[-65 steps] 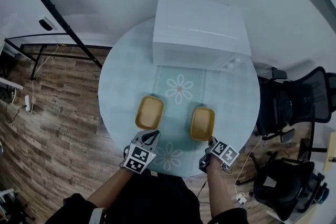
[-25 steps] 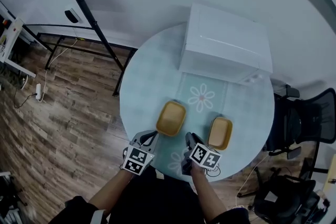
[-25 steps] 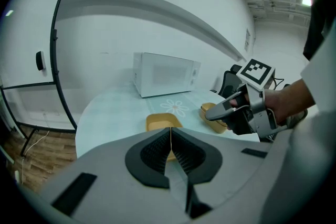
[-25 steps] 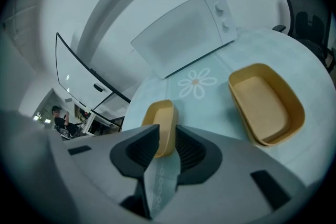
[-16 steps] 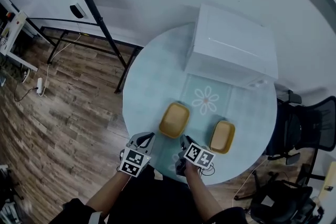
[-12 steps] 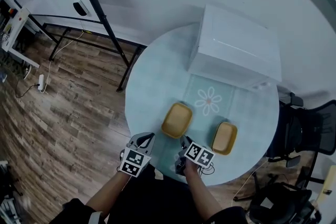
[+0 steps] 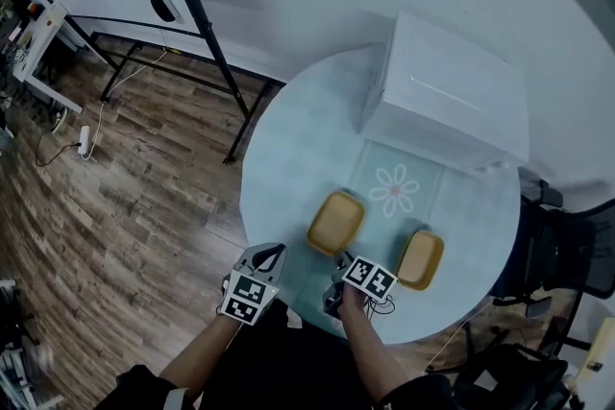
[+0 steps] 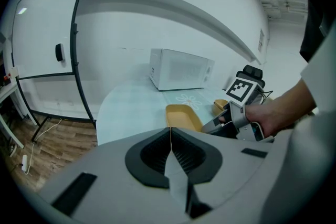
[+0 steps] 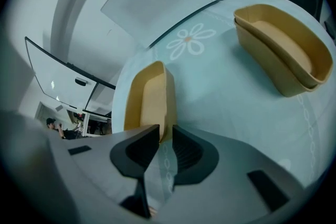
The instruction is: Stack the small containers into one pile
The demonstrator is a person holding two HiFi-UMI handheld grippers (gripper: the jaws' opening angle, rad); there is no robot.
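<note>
The right gripper [image 7: 337, 258] had its jaws slightly apart, straddling the near rim of the yellow container [image 7: 335, 222] just ahead of it on the table [image 7: 288, 158]. No firm clamp showed. The second container [image 7: 421, 258] sat to that gripper's right, apart from the first. The left gripper [image 7: 272, 251] hung off to the left, jaws together on nothing. A good grab would likely need the wall seated deeper before closing, then a level lift so it nests squarely.
</note>
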